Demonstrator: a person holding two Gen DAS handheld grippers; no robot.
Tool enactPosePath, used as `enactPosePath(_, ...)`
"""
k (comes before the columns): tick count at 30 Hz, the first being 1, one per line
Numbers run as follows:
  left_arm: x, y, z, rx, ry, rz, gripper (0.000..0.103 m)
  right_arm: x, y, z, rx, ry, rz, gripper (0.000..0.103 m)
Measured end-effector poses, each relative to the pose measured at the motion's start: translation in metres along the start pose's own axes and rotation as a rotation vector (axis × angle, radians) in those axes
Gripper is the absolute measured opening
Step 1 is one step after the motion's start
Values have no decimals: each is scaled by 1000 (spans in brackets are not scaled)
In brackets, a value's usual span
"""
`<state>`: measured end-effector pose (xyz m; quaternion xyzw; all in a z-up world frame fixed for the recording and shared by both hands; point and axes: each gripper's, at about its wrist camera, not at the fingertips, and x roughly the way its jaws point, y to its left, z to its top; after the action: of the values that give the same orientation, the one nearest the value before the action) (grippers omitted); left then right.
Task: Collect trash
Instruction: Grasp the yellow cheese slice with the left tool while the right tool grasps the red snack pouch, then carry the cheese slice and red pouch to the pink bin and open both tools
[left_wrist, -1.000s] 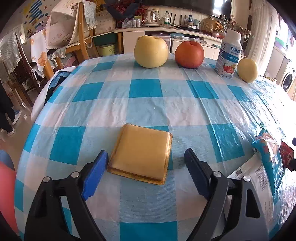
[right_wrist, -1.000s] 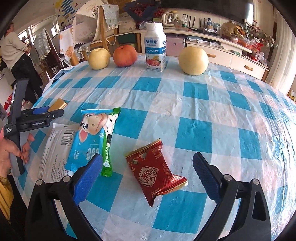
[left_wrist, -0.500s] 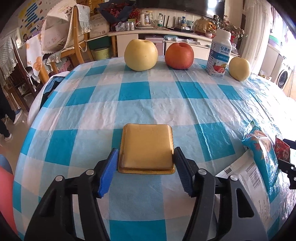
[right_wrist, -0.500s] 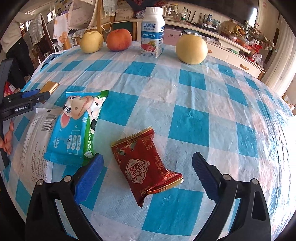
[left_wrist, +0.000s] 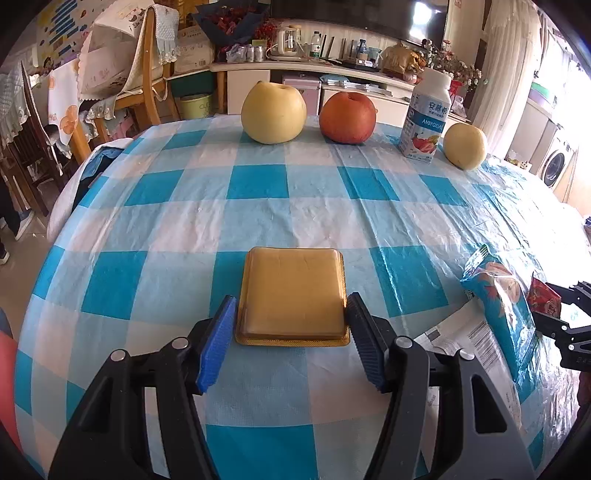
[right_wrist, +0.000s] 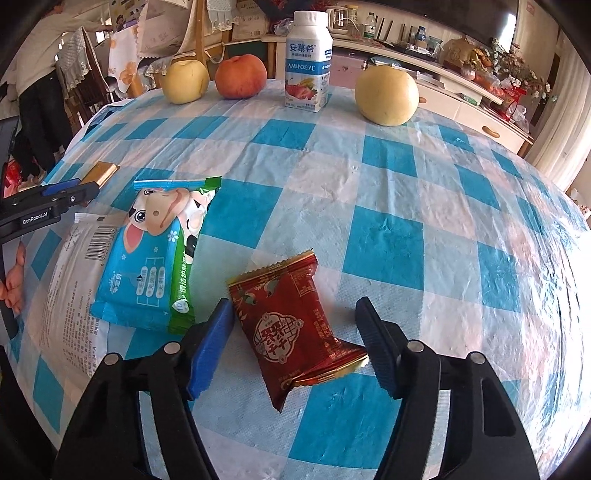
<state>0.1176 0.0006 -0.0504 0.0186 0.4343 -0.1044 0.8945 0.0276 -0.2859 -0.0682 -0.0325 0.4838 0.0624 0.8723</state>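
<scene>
A flat gold plastic tray (left_wrist: 293, 295) lies on the blue-checked tablecloth (left_wrist: 258, 184). My left gripper (left_wrist: 290, 332) has its jaws closed in against both sides of the tray's near end. A red snack wrapper (right_wrist: 291, 325) lies between the fingers of my right gripper (right_wrist: 295, 339), which is part closed around it, the left pad touching, the right pad a little apart. A blue wet-wipe pack (right_wrist: 155, 258) and a white printed bag (right_wrist: 70, 280) lie left of the wrapper. The left gripper (right_wrist: 70, 192) and gold tray (right_wrist: 99, 171) also show in the right wrist view.
At the far edge stand two yellow pears (left_wrist: 274, 112) (left_wrist: 464, 146), a red apple (left_wrist: 347, 117) and a yogurt bottle (left_wrist: 426, 118). A wooden chair (left_wrist: 144, 74) and sideboard (left_wrist: 332, 74) are behind the table. A person (right_wrist: 40, 92) stands at the left.
My left gripper moved forward and closed onto the gold tray's sides. My right gripper moved forward over the red wrapper and narrowed around it.
</scene>
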Motion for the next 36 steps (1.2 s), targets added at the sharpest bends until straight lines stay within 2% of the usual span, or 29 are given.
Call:
enactPosePath(4,-5,3,-2,-28,-10,-27,62,-1,-2,2,25,-4,1,59)
enactPosePath(7,-9,5,-4,-36,-23,-30,62,-1,-6,2,56,-11,4,47)
enactPosePath(11,-14,10,-8,-53,-32,-40,62,-1,-4,3,66,-20,-14,43)
enactPosePath(16,-23,18,-12,-77,-59,-60,62,-1,0,6,75,-39,-32,43)
enactPosePath(26,-36,37,-17,-118,-88,-98,62,-23,20,16,79,-153,-62,42)
enactPosePath(36,-58,69,-22,-200,-146,-109,62,-40,50,28,92,-218,15,42)
